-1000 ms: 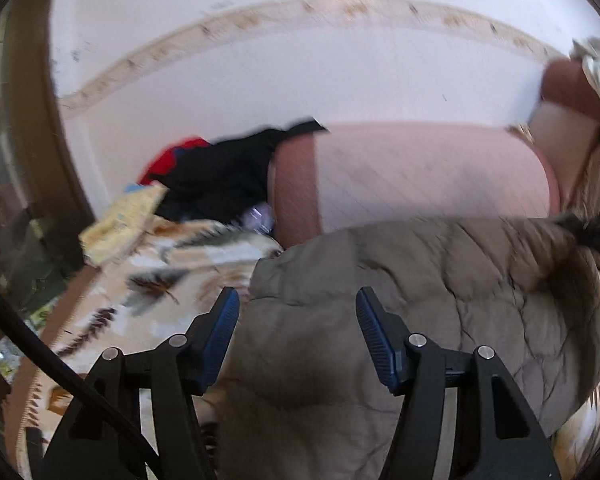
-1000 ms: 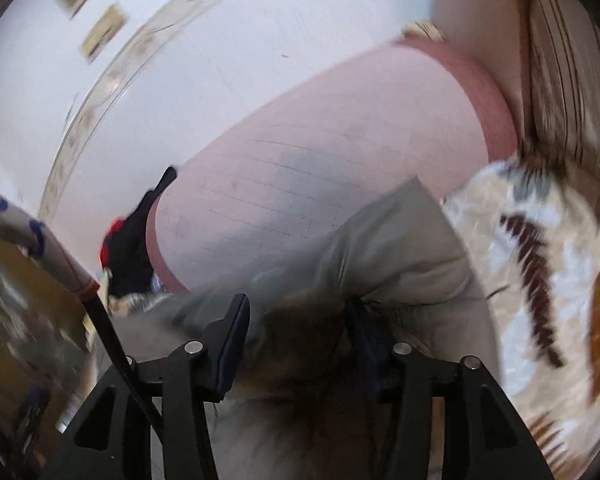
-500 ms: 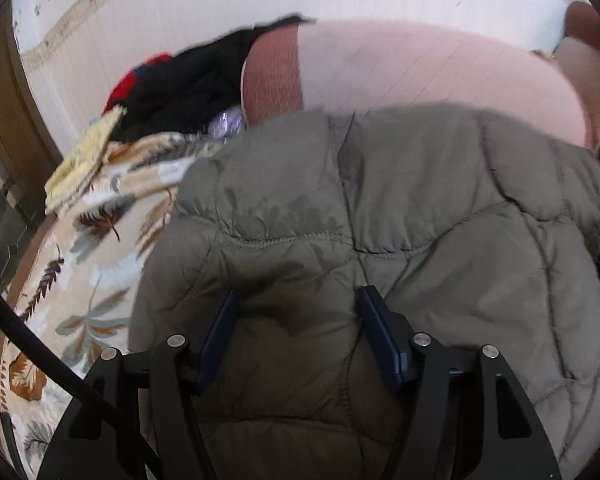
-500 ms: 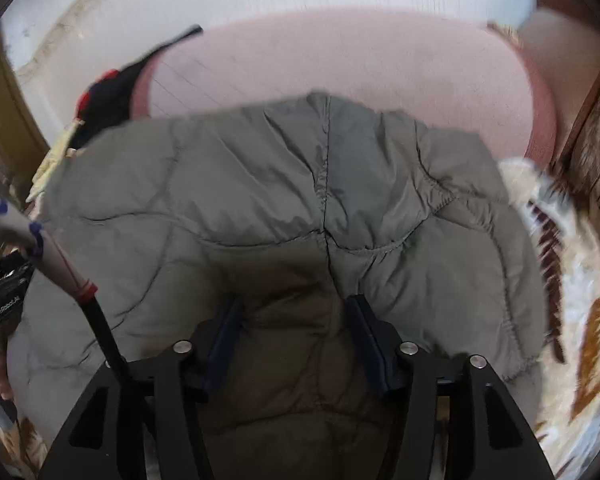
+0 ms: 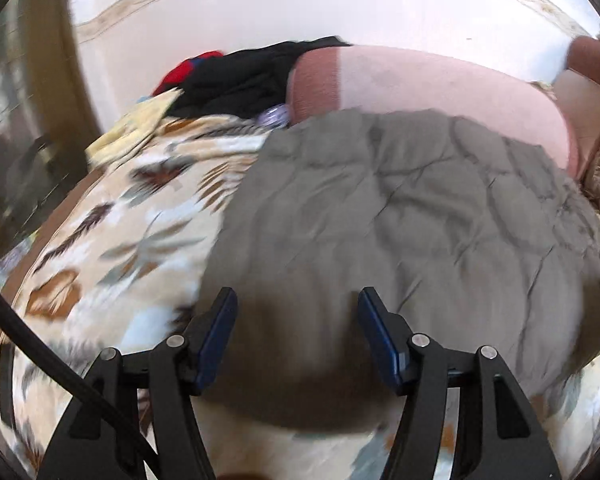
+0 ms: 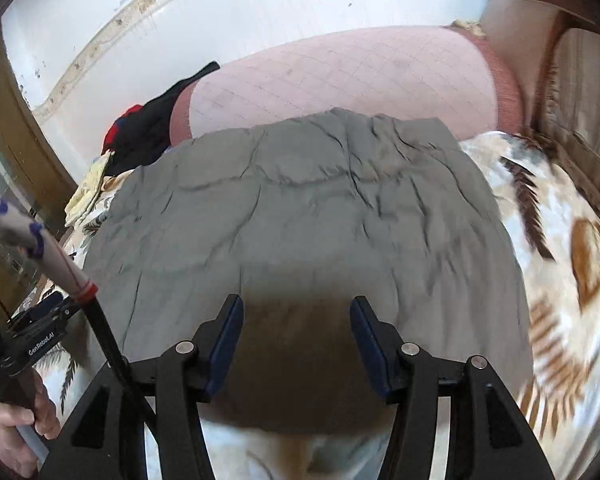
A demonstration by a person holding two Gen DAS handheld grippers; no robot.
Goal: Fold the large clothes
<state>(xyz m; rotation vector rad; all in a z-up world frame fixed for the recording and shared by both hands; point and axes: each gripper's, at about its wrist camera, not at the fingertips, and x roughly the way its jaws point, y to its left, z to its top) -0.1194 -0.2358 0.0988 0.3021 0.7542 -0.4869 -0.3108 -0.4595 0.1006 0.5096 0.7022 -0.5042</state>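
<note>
Both the left gripper (image 5: 294, 334) and right gripper (image 6: 296, 338) hang half-open over the near edge of the grey quilted jacket (image 5: 400, 216) spread on the bed (image 5: 112, 240).

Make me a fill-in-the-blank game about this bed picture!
1. The puffy quilted jacket is coloured ____.
2. It lies on a blanket printed with ____.
3. The big cushion behind the jacket is coloured ____.
4. Past the cushion's left end sits a heap of ____ clothes.

Missing words: grey; leaves; pink; black
</note>
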